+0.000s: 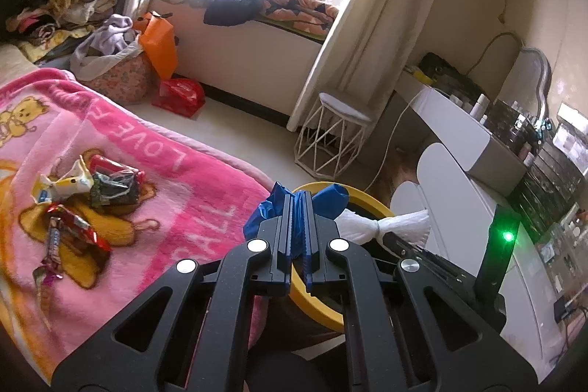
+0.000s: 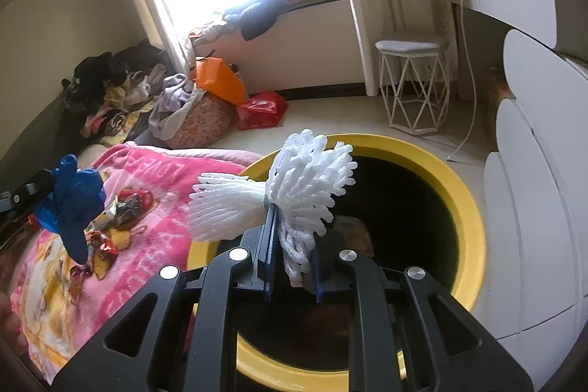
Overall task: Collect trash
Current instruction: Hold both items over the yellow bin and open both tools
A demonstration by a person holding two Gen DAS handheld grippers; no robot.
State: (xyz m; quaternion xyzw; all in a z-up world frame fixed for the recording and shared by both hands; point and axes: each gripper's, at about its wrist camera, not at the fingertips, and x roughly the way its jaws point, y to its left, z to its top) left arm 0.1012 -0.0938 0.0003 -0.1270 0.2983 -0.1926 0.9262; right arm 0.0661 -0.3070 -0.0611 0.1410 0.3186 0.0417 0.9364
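Pinching a crumpled blue bag (image 1: pixel 332 197), my left gripper (image 1: pixel 300 204) hangs beside the yellow bin (image 1: pixel 371 201), wrappers (image 1: pixel 92 186) littering the pink blanket (image 1: pixel 176 186). From the right wrist, my right gripper (image 2: pixel 292 237) clamps white foam netting (image 2: pixel 294 182) above the bin's dark mouth.

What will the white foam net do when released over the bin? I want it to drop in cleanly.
The foam net looks light and springy: its strands fan out above the right gripper, which pinches it. It may drift or snag on the pads rather than drop straight. It hangs over the bin opening, so it probably lands inside.
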